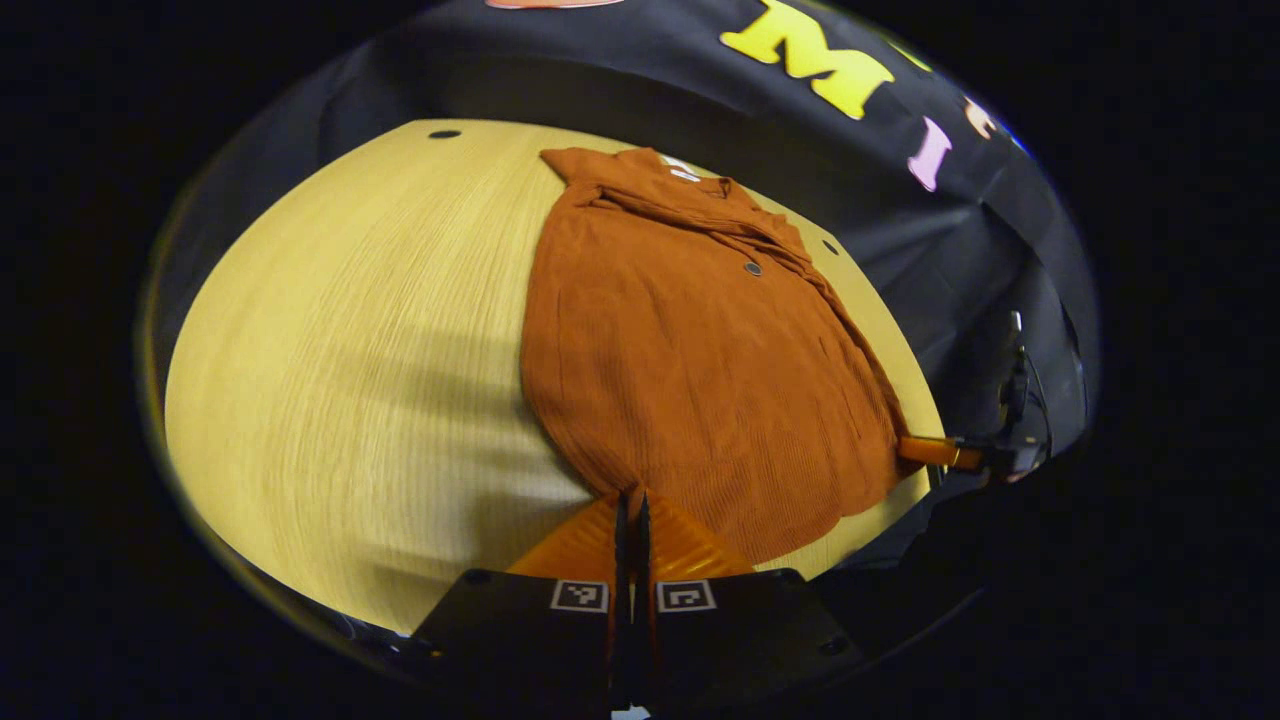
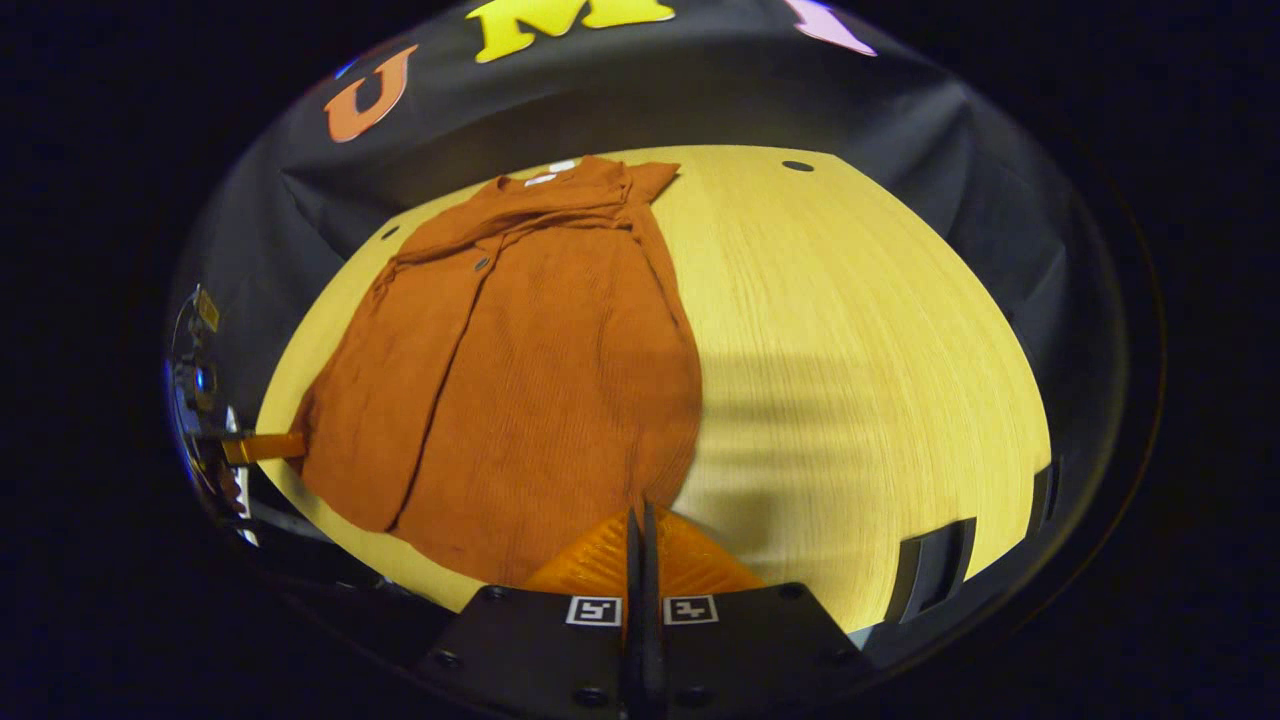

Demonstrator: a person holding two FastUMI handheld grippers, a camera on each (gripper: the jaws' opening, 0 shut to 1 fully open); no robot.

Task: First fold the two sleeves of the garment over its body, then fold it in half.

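A rust-orange ribbed garment (image 1: 690,360) lies flat on the yellow wooden table (image 1: 350,380), collar at the far end and hem toward me. Both sleeves lie folded across its body. In the left gripper view, my left gripper (image 1: 632,505) is shut on one hem corner. My right gripper (image 1: 935,450) shows farther off at the other hem corner. In the right gripper view, the garment (image 2: 530,380) stretches away on the table (image 2: 860,350). My right gripper (image 2: 640,515) is shut on the near hem corner, and the left gripper (image 2: 265,445) touches the far corner.
The booth's black cloth wall closes the table's far side. A small dark hole (image 2: 797,165) marks the tabletop's far corner, with another one (image 1: 444,133) in the left gripper view. A black bracket (image 2: 935,570) sits at the table's near right edge.
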